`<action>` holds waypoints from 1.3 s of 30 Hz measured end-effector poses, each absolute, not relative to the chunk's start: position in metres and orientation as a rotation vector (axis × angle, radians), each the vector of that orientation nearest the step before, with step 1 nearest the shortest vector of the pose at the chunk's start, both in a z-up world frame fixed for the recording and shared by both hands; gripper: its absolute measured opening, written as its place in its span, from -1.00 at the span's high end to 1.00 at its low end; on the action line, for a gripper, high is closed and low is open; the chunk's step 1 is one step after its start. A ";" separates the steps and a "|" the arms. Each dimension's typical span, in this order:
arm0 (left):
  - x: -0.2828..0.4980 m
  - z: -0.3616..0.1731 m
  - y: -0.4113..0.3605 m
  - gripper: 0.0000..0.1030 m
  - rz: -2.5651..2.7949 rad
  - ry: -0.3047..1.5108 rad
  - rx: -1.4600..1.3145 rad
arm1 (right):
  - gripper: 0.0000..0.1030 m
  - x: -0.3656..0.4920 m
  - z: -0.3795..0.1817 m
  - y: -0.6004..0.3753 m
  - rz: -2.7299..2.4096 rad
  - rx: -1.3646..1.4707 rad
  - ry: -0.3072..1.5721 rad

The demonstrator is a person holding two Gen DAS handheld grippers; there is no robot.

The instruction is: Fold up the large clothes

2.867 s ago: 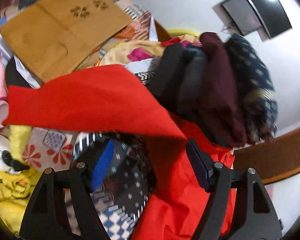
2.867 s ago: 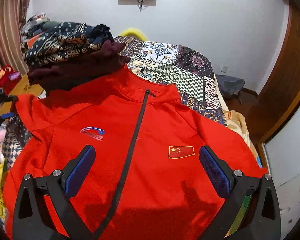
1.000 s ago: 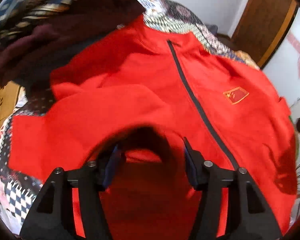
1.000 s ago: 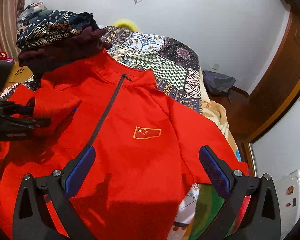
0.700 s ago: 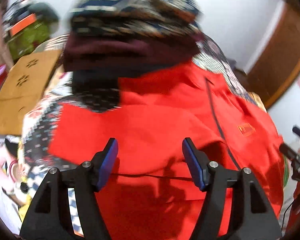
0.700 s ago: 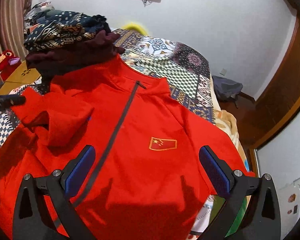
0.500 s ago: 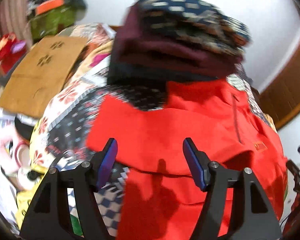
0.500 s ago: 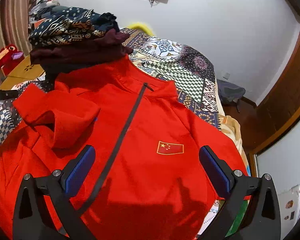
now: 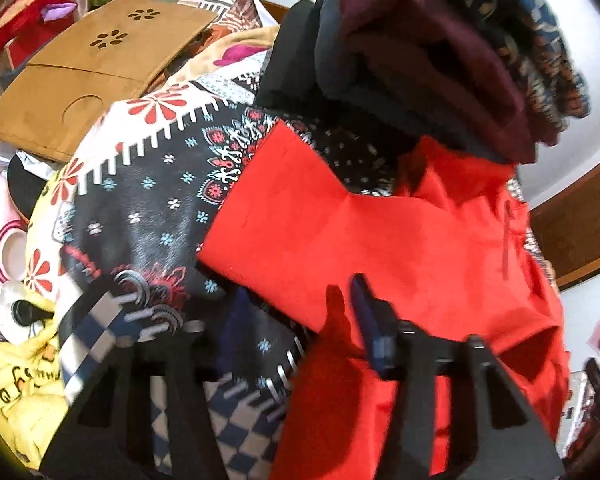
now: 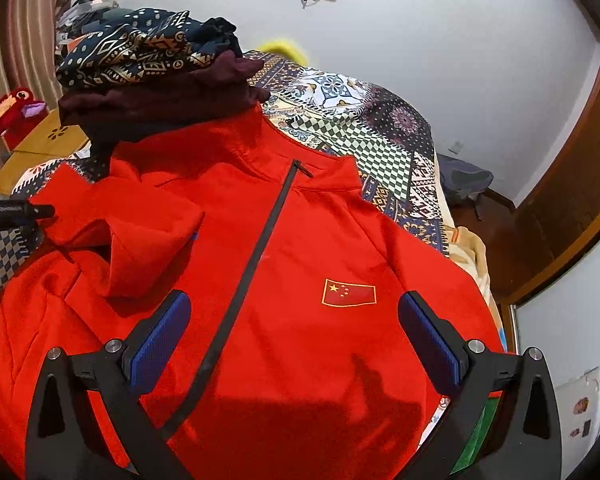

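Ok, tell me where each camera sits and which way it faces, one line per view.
Left wrist: on the left tool, angled down at the folded red sleeve and patterned bedspread; its own two fingers show.
Right wrist: on the right tool, looking along the red jacket toward the wall; open fingers show.
Shared: jacket, folded clothes stack, red plush toy.

**Red zip jacket spread on the patterned bed**

The red jacket (image 10: 300, 264) lies front-up on a patchwork bedspread (image 10: 380, 136), its dark zipper (image 10: 260, 264) closed and a flag patch (image 10: 350, 293) on the chest. One sleeve (image 10: 140, 240) is folded across the front. The right gripper (image 10: 296, 340) hovers above with jaws wide apart, gripping nothing. Folded clothes (image 10: 152, 76) are stacked beside the collar.
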State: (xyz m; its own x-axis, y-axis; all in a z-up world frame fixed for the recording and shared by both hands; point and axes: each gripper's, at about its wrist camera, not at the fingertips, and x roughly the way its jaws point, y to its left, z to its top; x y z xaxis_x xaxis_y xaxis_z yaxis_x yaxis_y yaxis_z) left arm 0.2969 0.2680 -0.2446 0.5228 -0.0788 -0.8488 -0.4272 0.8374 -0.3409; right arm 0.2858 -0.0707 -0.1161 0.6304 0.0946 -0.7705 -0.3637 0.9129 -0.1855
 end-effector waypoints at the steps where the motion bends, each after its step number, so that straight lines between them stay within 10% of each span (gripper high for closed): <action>1: 0.301 -0.248 0.267 0.40 0.241 1.015 -0.539 | -1.00 0.286 -0.116 -0.072 0.264 -0.339 0.852; 5: 0.309 -0.248 0.262 0.88 0.306 1.006 -0.457 | -1.00 0.288 -0.118 -0.081 0.250 -0.326 0.854; 25: 0.387 -0.031 0.049 0.93 -0.253 0.657 -0.224 | -1.00 0.300 -0.111 -0.155 0.160 -0.175 0.830; 39: 0.394 -0.098 -0.129 0.85 -0.534 0.910 0.041 | -1.00 0.293 -0.120 -0.220 0.075 -0.078 0.897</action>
State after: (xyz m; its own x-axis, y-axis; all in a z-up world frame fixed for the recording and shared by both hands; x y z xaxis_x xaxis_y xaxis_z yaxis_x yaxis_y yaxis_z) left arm 0.3936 -0.1290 -0.0981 0.4931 -0.4226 -0.7604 0.4569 0.8696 -0.1869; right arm 0.2926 -0.2203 -0.1198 0.6214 0.0320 -0.7828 -0.0977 0.9945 -0.0369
